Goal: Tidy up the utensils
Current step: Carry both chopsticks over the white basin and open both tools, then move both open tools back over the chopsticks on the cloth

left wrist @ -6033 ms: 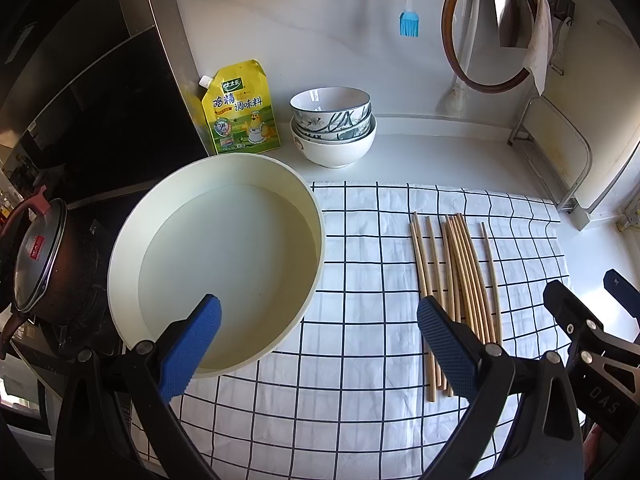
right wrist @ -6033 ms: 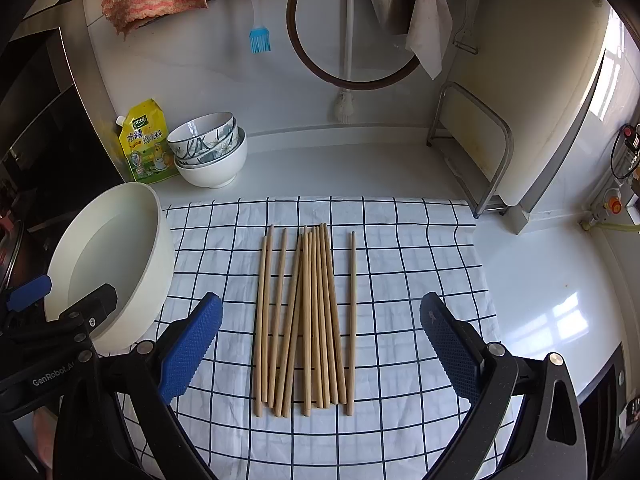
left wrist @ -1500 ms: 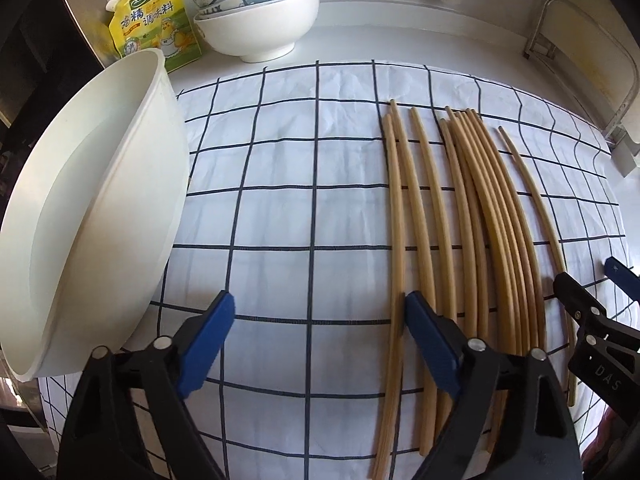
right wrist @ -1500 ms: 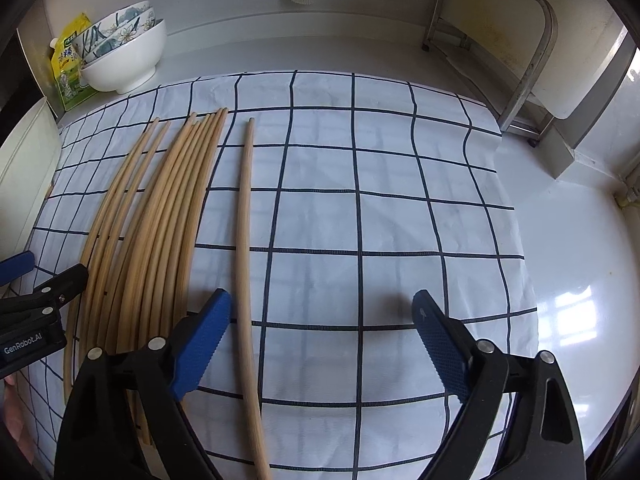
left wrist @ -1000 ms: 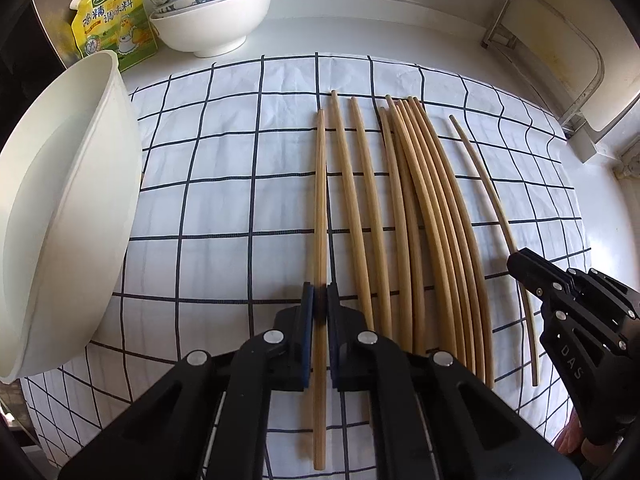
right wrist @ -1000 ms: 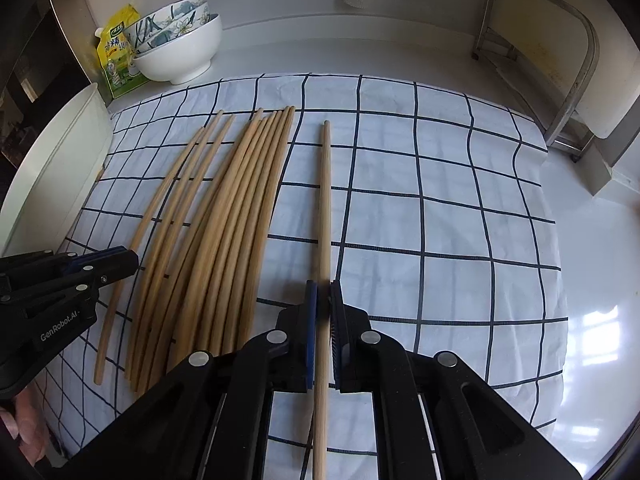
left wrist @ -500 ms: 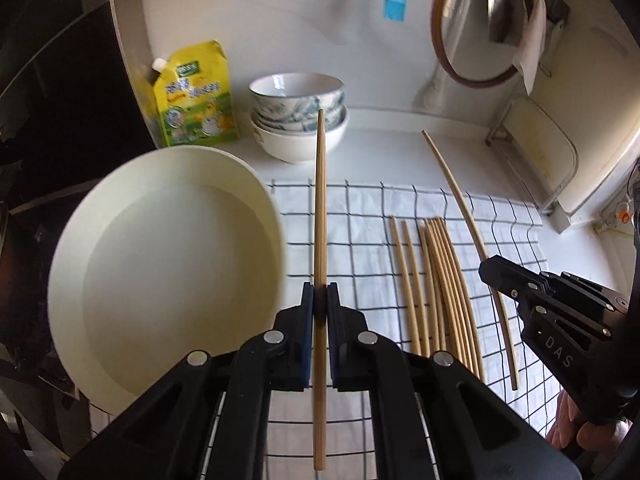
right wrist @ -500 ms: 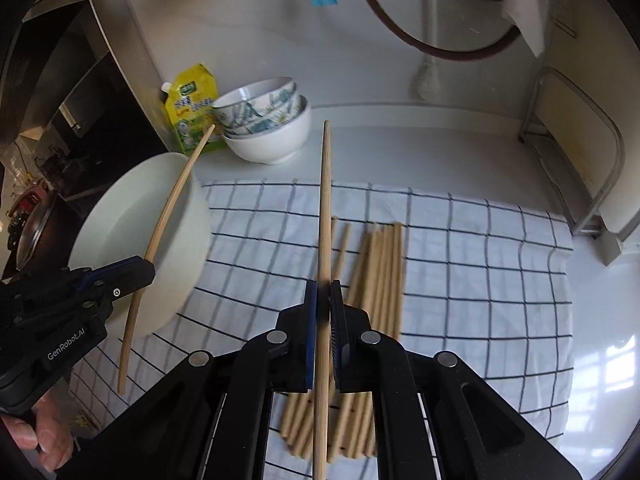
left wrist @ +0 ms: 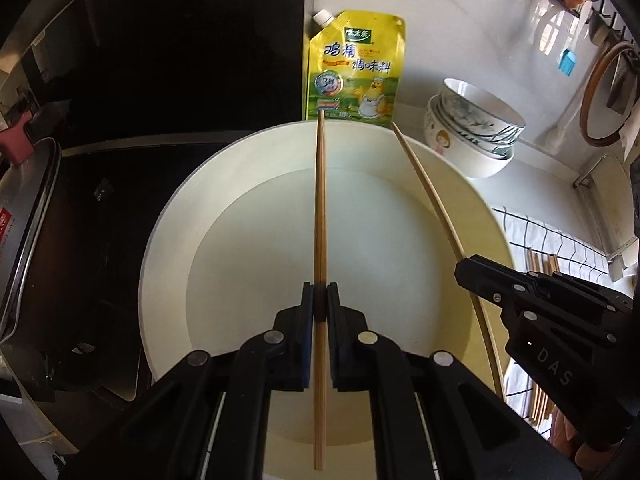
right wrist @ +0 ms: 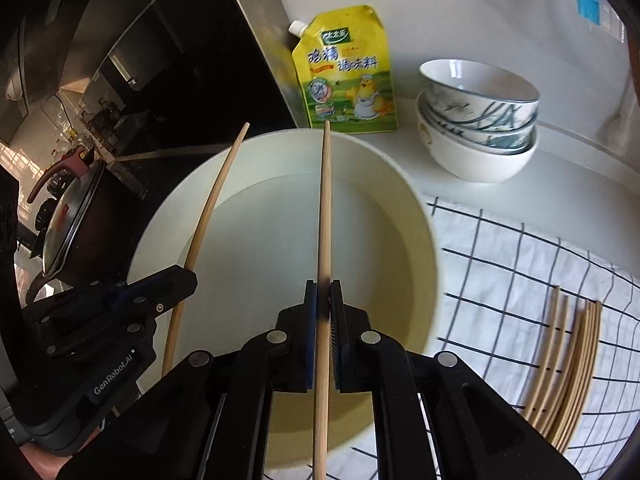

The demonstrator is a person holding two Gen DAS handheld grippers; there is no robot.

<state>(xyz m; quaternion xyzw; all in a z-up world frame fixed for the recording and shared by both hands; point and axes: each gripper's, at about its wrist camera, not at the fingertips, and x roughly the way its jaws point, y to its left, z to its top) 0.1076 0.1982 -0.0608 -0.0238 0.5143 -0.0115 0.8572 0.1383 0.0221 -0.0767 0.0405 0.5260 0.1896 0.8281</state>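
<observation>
My left gripper (left wrist: 320,296) is shut on a wooden chopstick (left wrist: 320,208) and holds it above the large cream basin (left wrist: 224,184). My right gripper (right wrist: 323,294) is shut on a second chopstick (right wrist: 325,208), also over the basin (right wrist: 404,184). In the left wrist view the right gripper (left wrist: 464,270) with its chopstick (left wrist: 432,196) is at right. In the right wrist view the left gripper (right wrist: 190,278) with its chopstick (right wrist: 214,200) is at left. Several more chopsticks (right wrist: 568,364) lie on the checked cloth (right wrist: 500,260).
A yellow seasoning pouch (left wrist: 356,68) leans on the wall behind the basin. Stacked bowls (right wrist: 476,120) stand to its right. A dark pot with a lid (right wrist: 68,220) sits on the stove at left. A wire rack (left wrist: 600,184) stands at far right.
Both grippers have carried their chopsticks left from above the cloth to over the basin. The basin now fills both views and the cloth pile has slid to the right edge.
</observation>
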